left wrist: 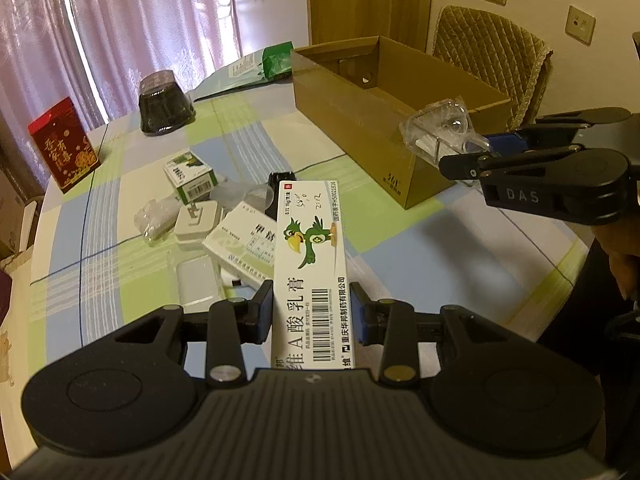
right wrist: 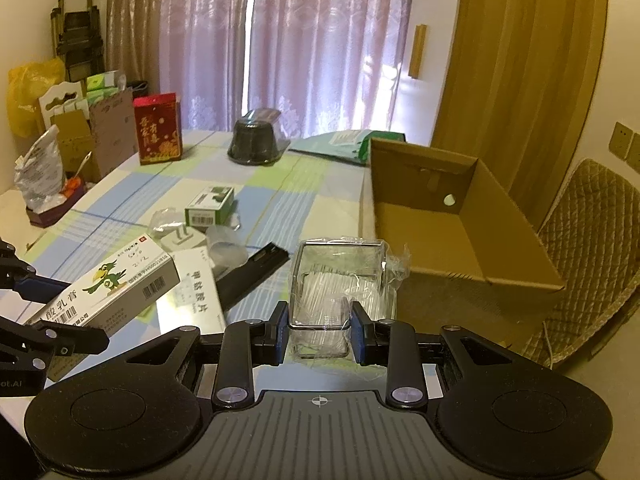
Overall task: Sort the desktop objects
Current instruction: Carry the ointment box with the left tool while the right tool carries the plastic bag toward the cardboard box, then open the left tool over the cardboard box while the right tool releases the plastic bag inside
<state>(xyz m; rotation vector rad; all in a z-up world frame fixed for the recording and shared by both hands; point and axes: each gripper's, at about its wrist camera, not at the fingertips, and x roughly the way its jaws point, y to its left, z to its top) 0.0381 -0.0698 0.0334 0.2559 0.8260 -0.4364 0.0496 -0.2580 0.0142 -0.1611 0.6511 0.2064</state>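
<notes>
Nearest the left wrist camera: the left gripper (left wrist: 312, 312), jaws closed on the sides of the ointment carton (left wrist: 310, 264), which is held clear of the bench (left wrist: 420, 248), short of the cardboard box (left wrist: 360, 120). Judged light, stiff-walled paperboard; a side grip low on its length serves, though hard pressure would likely crush it.

Right gripper (right wrist: 319, 326): jaws closed on the clear case (right wrist: 340, 276), held just in front of the cardboard box's near wall. It is wrapped in loose film, so judged light, rigid but slippery; the hold should bear on the hard sides, not the film.

Cardboard box: open-topped, interior appears empty, ready to receive both.

Left of the box, on the bench: red carton (left wrist: 64, 144), dark tub (left wrist: 166, 106), green carton (left wrist: 191, 176), white adapter (left wrist: 198, 222). All small, all apparently unsorted.
</notes>
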